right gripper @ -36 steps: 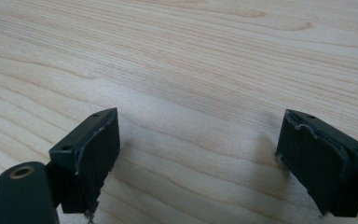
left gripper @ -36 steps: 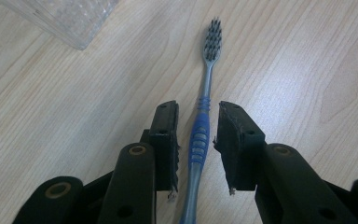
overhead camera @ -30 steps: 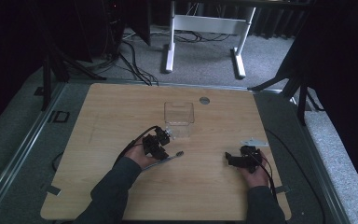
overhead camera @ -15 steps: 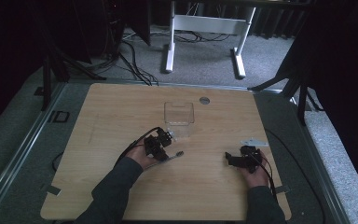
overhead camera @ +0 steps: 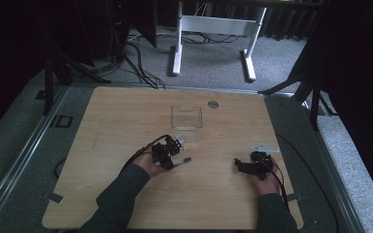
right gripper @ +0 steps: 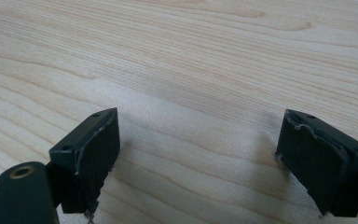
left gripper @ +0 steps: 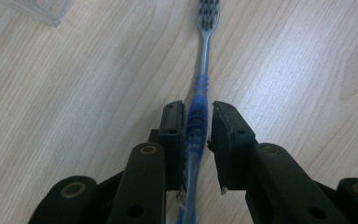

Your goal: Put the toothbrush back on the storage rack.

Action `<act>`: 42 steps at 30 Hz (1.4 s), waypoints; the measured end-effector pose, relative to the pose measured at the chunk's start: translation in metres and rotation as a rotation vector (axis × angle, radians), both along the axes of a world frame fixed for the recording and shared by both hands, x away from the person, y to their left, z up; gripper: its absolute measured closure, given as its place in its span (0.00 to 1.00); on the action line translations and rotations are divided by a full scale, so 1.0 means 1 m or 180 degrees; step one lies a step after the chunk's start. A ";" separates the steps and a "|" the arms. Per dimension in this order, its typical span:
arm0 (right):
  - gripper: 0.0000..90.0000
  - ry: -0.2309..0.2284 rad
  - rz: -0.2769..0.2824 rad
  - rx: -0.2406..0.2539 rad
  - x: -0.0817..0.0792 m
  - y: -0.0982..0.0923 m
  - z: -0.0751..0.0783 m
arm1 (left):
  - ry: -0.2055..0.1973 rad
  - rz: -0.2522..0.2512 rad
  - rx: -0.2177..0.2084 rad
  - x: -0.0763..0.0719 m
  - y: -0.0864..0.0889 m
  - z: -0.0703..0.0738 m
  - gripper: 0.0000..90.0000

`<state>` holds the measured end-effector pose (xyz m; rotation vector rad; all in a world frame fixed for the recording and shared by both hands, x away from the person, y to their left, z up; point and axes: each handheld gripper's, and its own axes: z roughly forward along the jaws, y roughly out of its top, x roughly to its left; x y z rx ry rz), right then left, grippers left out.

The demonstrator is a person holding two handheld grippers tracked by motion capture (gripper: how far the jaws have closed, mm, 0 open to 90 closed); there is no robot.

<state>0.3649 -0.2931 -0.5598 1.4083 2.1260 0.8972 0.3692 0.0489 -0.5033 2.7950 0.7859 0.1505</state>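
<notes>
Your left gripper (left gripper: 196, 122) has just been closing its jaws, and the blue toothbrush (left gripper: 200, 93) lies between them: in the left gripper view the left pad sits against the handle, while on the right side a thin gap remains, so I judge that the pads are near the handle but do not yet clamp it fully. This means the grasp is almost made; you need a little more closing before you lift. The toothbrush lies flat on the wooden table (overhead camera: 126, 121), its bristle head pointing away from the gripper, and in the high view you see it (overhead camera: 183, 161) sticking out to the right of your left gripper (overhead camera: 171, 151), just in front of the clear plastic box (overhead camera: 186, 122), which stands upright near the middle of the table. A corner of that box (left gripper: 42, 11) also shows at the top left of the left gripper view. Your right gripper (right gripper: 198, 158) rests low over bare wood with its jaws wide apart and nothing between them; in the high view it (overhead camera: 245, 166) is well apart from the toothbrush, at the right side. Compared with the earlier high view, your left hand has shifted only slightly toward the brush, the toothbrush and box stay in the same places, and your right hand has not moved.
</notes>
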 end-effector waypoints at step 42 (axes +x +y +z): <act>0.14 0.0000 -0.0001 -0.0001 0.000 0.000 0.000 | 0.0161 0.0009 0.0211 0.003 -0.002 -0.014 0.85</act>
